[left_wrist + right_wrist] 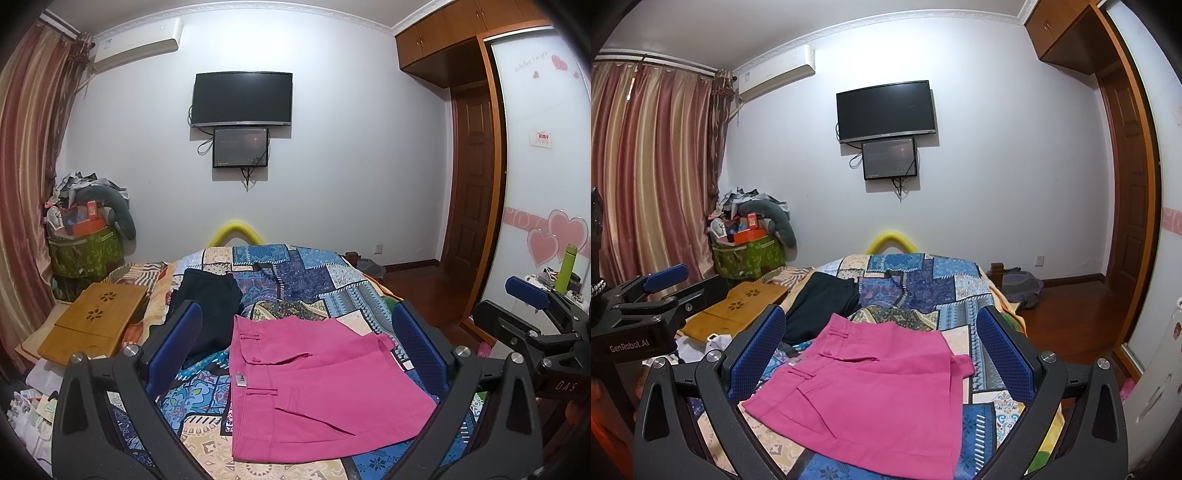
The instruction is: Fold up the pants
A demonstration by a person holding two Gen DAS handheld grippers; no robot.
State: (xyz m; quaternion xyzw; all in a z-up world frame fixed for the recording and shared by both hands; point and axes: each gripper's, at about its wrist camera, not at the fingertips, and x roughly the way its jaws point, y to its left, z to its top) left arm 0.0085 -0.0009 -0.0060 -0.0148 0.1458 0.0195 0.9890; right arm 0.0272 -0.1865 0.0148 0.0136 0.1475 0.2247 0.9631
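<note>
So the patchwork bedspread (325, 280) covers most of the bed and makes a flat work surface; the pink pants (314, 384) lie on it already folded into a compact rectangle, waistband toward the left side, with a dark garment (207, 306) beside them further back, probably next in line or already done, can't tell which. The left gripper (295, 347) and the right gripper (882, 350) both hang above the pants with jaws spread wide and nothing in them; looks like a pause between folds to me.
</note>
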